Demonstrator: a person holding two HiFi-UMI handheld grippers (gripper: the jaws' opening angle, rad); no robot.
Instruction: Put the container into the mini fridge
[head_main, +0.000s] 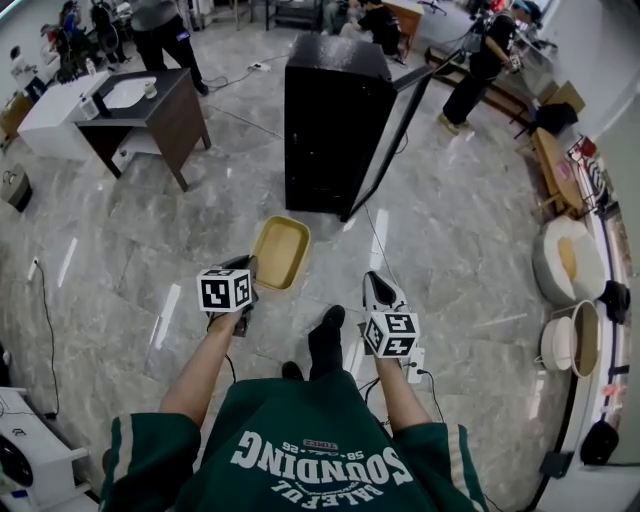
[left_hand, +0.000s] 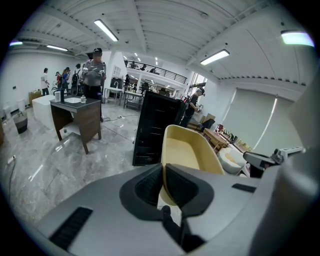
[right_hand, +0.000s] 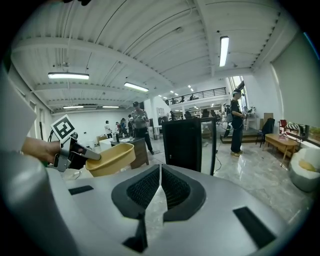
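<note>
A brown desk (head_main: 170, 120) stood at the far left of the floor (head_main: 460, 260), a white basin (head_main: 128, 92) on it. A person (head_main: 480, 65) stood far right, near a wooden bench (head_main: 553, 165).

floor (head_main: 120, 240): glossy grey marble under your feet
standing on it: black mini fridge (head_main: 325, 125), door open; brown desk (head_main: 150, 115)
loose: black cable (head_main: 48, 330) on your left

Glossy grey marble floor (head_main: 120, 250), a dark wooden desk (head_main: 175, 118), strip lights (right_hand: 223, 44) across a white ceiling (right_hand: 150, 35).

Held out ahead — left hand-held gripper (head_main: 249, 264) clamped on the container (head_main: 281, 250) rim, right hand-held gripper (head_main: 372, 279) closed, empty.
</note>
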